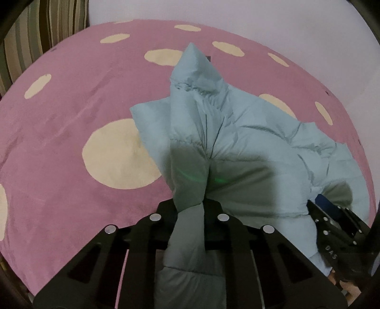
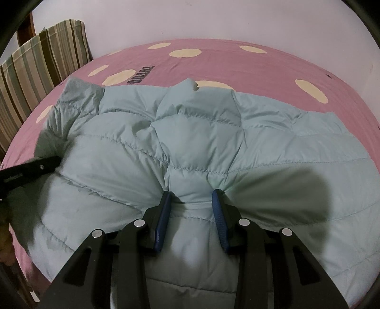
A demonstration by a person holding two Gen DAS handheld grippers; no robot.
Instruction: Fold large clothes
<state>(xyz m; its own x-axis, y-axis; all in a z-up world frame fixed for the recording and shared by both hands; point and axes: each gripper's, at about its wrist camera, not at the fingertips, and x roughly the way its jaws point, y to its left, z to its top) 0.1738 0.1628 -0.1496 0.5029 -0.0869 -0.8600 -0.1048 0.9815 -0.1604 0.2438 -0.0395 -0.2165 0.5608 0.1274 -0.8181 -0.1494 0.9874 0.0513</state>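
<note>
A light blue quilted puffer jacket (image 2: 190, 142) lies on a pink bed sheet with cream spots (image 2: 237, 64). My right gripper (image 2: 192, 202) is shut on a thick fold of the jacket's near edge, its blue pads (image 2: 163, 221) pressed against both sides. In the left wrist view the jacket (image 1: 237, 133) is bunched and lifted, one corner pointing up. My left gripper (image 1: 190, 209) is shut on a bunched fold of it that runs back between the fingers. The right gripper (image 1: 332, 228) shows at the lower right, the left gripper (image 2: 28, 171) at the right wrist view's left edge.
The pink sheet (image 1: 71, 118) stretches out to the left of the jacket. A striped pillow or cushion (image 2: 42, 59) stands at the bed's far left corner. A pale wall (image 2: 213, 19) runs behind the bed.
</note>
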